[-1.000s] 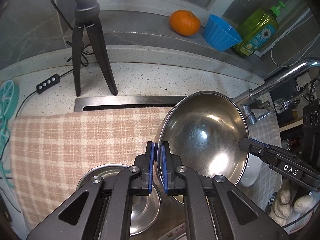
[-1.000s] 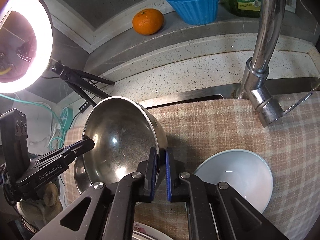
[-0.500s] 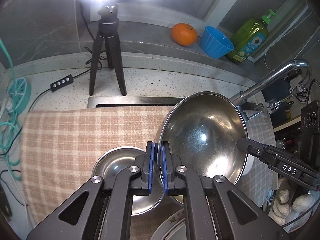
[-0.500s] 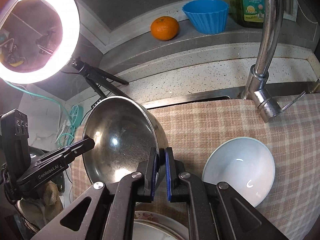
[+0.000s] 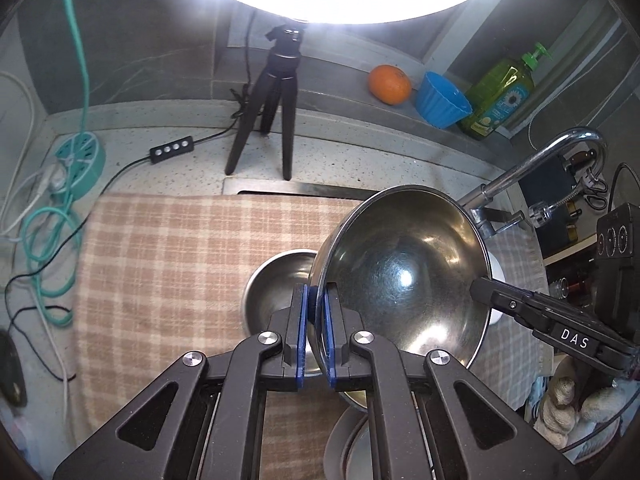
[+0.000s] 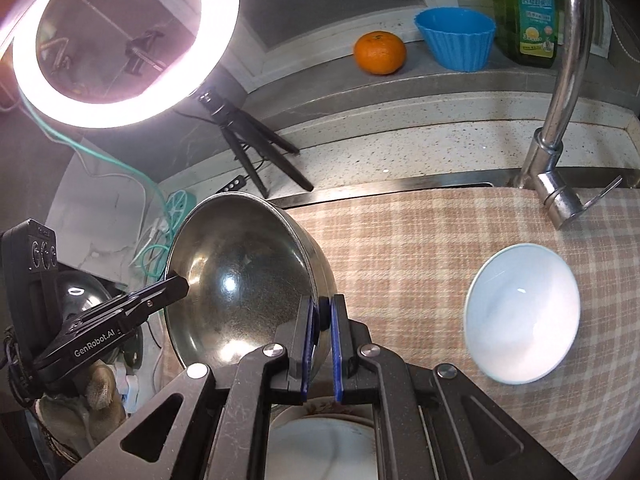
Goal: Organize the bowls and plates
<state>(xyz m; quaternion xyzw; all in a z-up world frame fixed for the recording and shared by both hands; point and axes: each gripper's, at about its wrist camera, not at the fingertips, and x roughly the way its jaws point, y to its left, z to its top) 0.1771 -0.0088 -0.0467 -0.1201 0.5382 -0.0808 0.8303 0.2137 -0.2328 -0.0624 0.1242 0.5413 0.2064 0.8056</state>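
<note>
Black gripper (image 5: 315,336) frames with blue pads; silver screws.

1. The left gripper (image 5: 315,334) points steeply down, its blue pads clamped on the near rim of the steel bowl (image 5: 404,276), one pad inside the bowl and one outside.
2. The right gripper (image 6: 320,346) also points steeply down and pinches the opposite rim of the bowl in the same way.
3. Seen from the left wrist, the right gripper reaches in from the bowl's right side; seen from the right wrist, the left gripper comes in from the bowl's left side.
4. A gloved hand (image 6: 80,396) grips the left gripper's handle, lower left of the bowl.
</note>
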